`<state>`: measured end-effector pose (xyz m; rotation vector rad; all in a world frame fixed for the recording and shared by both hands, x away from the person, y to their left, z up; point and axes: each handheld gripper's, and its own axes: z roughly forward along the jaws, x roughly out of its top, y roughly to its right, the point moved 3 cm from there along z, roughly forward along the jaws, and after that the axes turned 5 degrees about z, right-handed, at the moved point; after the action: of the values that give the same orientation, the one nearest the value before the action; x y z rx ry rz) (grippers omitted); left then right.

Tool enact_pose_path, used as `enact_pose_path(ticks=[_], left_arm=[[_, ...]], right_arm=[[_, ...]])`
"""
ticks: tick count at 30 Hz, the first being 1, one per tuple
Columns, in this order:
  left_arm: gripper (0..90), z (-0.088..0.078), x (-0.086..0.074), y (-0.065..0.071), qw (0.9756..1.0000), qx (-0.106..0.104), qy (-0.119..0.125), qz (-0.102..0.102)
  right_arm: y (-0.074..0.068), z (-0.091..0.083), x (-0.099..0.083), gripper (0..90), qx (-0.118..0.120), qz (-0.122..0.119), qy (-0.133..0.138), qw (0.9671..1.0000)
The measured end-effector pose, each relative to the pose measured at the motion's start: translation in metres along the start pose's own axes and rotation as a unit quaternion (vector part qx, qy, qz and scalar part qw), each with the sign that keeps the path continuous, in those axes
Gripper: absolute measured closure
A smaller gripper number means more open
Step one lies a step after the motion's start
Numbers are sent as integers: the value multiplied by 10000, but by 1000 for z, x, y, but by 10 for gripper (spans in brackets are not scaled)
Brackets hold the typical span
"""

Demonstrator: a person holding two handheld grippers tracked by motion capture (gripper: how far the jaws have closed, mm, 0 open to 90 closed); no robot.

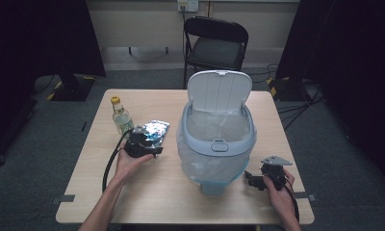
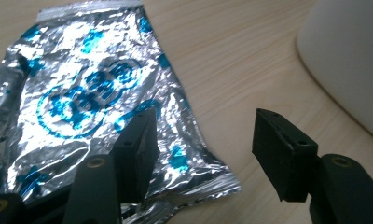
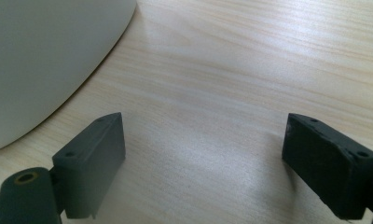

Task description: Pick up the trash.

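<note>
Left gripper view, left gripper (image 2: 201, 144) released, foil packet (image 2: 96, 102) cut off at frame edge, right gripper (image 3: 203, 158) released.

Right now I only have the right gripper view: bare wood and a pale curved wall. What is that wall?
Observer: A bin with a clear liner; its lid stands open.
Operator: Where's the left gripper?
Observer: The left gripper is low over a foil packet, jaws open, one jaw over the packet's edge.
Operator: Anything else on the table?
Observer: A bottle with a yellow cap stands beside the packet.
</note>
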<state>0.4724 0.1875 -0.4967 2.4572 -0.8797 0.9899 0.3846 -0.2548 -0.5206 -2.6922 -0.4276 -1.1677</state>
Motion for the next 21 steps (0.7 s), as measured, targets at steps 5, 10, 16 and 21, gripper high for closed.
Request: enact_pose_path(ticks=[5, 10, 16, 21], left_arm=[[357, 5, -4, -1, 9997, 173, -181, 42], [365, 10, -7, 0, 9985, 323, -388, 219], [426, 9, -9, 0, 9977, 488, -298, 354], [489, 10, -9, -3, 9974, 575, -277, 346]], right_arm=[[0, 0, 0, 120, 0, 0, 0, 10000], [0, 1, 1, 114, 31, -23, -7, 10000], [0, 1, 0, 115, 29, -27, -5, 10000], [0, 0, 0, 117, 26, -42, -1, 10000]])
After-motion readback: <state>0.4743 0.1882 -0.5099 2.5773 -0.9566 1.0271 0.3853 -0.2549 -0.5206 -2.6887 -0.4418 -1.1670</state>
